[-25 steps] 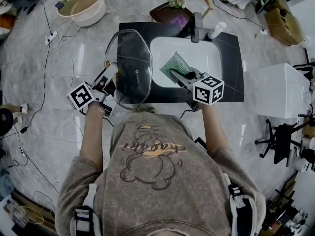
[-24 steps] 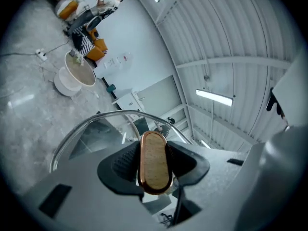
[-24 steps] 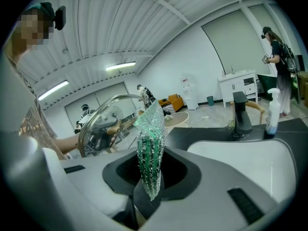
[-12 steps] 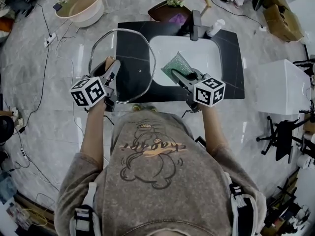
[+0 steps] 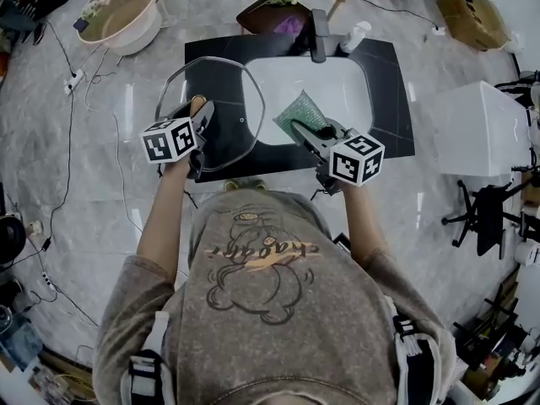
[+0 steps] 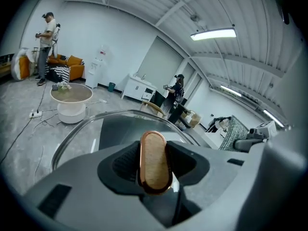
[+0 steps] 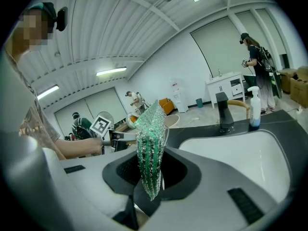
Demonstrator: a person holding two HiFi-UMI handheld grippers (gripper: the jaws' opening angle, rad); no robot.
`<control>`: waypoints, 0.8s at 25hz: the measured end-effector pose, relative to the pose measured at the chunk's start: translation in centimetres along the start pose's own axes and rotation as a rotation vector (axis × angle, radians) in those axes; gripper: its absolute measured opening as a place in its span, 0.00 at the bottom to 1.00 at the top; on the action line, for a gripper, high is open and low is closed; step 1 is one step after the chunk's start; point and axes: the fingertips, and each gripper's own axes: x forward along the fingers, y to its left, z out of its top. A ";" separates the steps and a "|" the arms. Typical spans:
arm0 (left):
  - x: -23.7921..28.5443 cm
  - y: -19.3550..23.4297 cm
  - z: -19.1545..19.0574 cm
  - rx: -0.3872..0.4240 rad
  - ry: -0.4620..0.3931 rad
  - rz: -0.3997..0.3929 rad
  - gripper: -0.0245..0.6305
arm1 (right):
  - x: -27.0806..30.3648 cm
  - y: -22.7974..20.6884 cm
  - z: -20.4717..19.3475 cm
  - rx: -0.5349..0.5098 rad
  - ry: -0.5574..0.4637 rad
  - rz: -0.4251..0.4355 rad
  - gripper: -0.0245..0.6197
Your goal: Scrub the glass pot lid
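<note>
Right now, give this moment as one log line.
left gripper: shut on lid handle | glass lid: left of basin | right gripper: shut on green scrub cloth | cloth, lid: apart

The right gripper [image 7: 150,171] pinches a green scrub pad [image 7: 150,138] upright.

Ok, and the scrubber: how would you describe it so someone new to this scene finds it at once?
Find the white sink basin set in the black countertop. Over the basin, the right gripper pinches a scouring cloth between its jaws. It is the only green, glittery thing there; the glass pot lid beside it is clear.
</note>
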 end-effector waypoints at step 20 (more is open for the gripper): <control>9.4 1.4 -5.4 0.087 0.193 0.081 0.30 | -1.0 -1.6 -1.6 0.073 -0.020 -0.070 0.18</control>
